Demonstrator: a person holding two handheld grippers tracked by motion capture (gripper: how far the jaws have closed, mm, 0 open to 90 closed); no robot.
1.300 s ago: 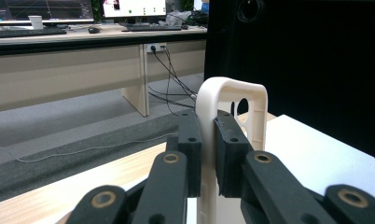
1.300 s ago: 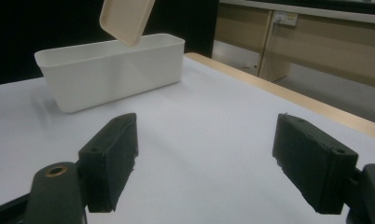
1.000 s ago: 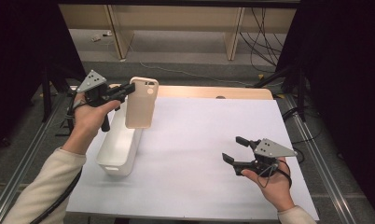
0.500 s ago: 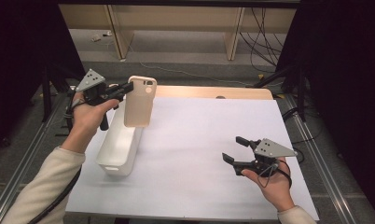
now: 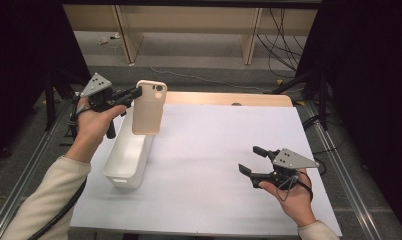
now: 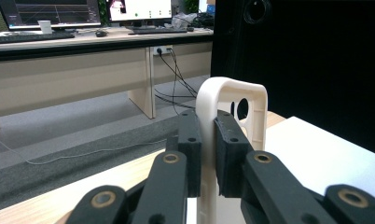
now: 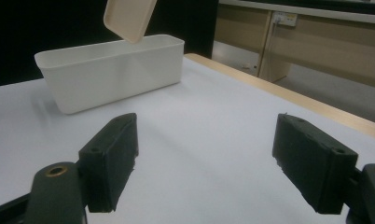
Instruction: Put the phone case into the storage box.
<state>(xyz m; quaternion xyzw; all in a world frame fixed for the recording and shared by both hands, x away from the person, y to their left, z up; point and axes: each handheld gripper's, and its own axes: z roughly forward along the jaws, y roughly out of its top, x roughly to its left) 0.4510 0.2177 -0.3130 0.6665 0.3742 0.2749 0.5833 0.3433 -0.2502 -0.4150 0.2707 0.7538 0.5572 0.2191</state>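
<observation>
On the white surface [image 5: 209, 165], our left hand-held gripper [image 5: 131, 95] pinches the phone case [image 5: 149, 107] upright above the bin [image 5: 126, 160] at nine o'clock, ready for dropping; our right hand-held gripper [image 5: 249, 162] idles wide open, empty.

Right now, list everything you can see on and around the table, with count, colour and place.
Beige plastic phone case: one, beige, held upright in the air above the far end of the bin.
White rectangular plastic bin: one, white, left side of the sheet, long side running away from the person.
White sheet: one, white, covering most of the tabletop.
Wooden tabletop: one, light wood, showing along the far edge.
Loose cables: several, black, on the floor beyond the table.
Left claw: one, black, shut on the case's upper edge.
Right claw: one, black, open, above the sheet's right side, holding nothing.
Hands: two, one on each claw, in pale sleeves.
</observation>
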